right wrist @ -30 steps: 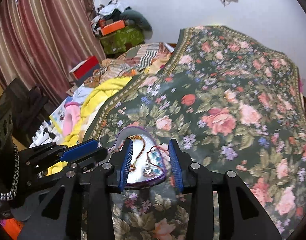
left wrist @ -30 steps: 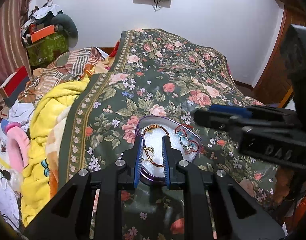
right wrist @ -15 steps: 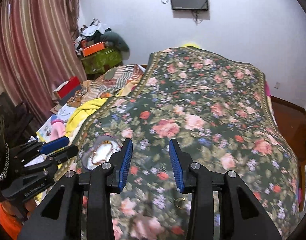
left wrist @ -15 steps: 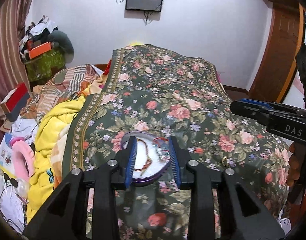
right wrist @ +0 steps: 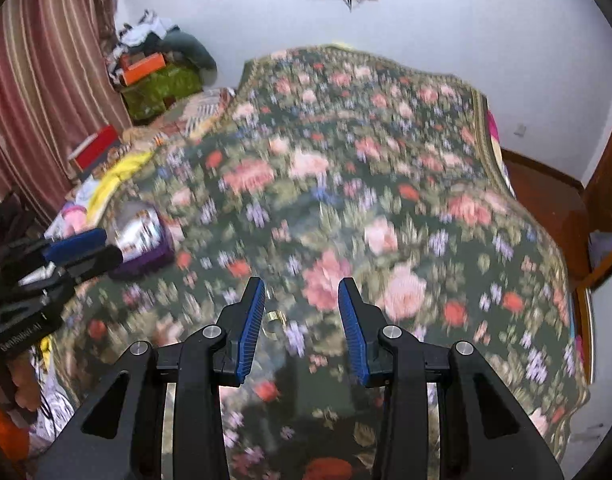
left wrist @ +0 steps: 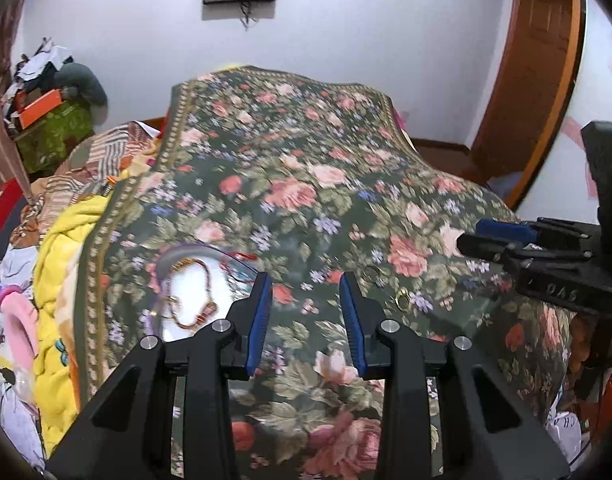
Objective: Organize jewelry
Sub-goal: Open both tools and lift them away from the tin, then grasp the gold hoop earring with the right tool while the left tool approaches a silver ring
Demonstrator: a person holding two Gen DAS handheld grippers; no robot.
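Observation:
A purple heart-shaped jewelry box lies on the floral bedspread, left of my left gripper. It holds a beaded necklace and a red bracelet. Two gold rings rest loose on the bedspread to the right of the left gripper. The left gripper is open and holds nothing. My right gripper is open above the bedspread, with a gold ring just inside its left finger. This view is blurred. The box sits far to its left, beside the left gripper. The right gripper shows at the right edge.
A yellow blanket and striped cloths are piled left of the bedspread. Boxes and clothes are stacked in the far left corner by a striped curtain. A wooden door frame stands at the right.
Both grippers have drawn back from the box and swung right toward the loose rings. The left gripper's fingers opened wider, leaving the necklace in the box.

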